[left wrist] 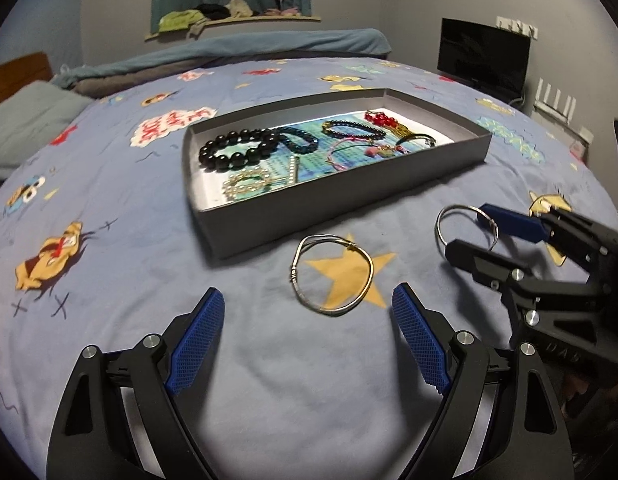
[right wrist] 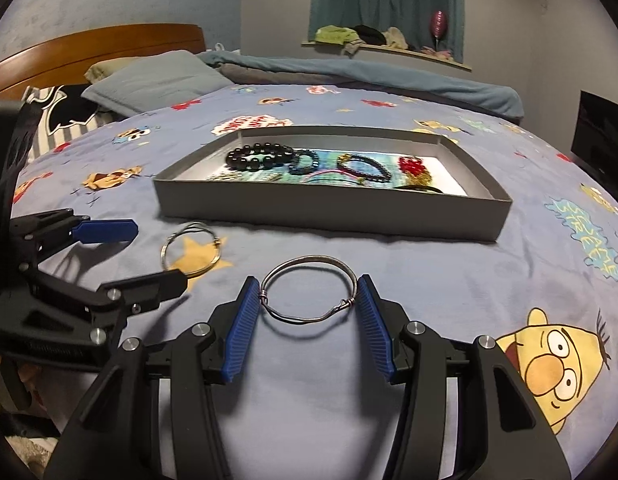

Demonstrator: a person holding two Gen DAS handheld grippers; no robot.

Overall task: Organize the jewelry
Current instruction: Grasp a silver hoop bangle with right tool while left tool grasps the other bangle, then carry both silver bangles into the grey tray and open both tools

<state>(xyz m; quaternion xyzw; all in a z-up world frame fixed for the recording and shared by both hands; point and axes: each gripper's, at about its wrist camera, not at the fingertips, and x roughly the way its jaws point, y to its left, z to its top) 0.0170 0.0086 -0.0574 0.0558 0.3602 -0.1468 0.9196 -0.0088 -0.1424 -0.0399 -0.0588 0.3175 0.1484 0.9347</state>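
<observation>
Bedspread (left wrist: 109,300): we're over blue cartoon print.
Box (right wrist: 329,210): grey, far side, and we spot beaded bracelets (left wrist: 237,148) lying inside.
Left gripper (left wrist: 309,312): we hold the jaws wide, empty, the wire bangle on the star (left wrist: 333,276) just beyond them.
Right gripper (right wrist: 309,300): we've got the jaws pinching a second silver bangle (right wrist: 309,292), near the box's front wall.

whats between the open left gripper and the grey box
One silver wire bangle lies flat on the bedspread's yellow star, between the left gripper and the grey box, seen in the left wrist view.
</observation>
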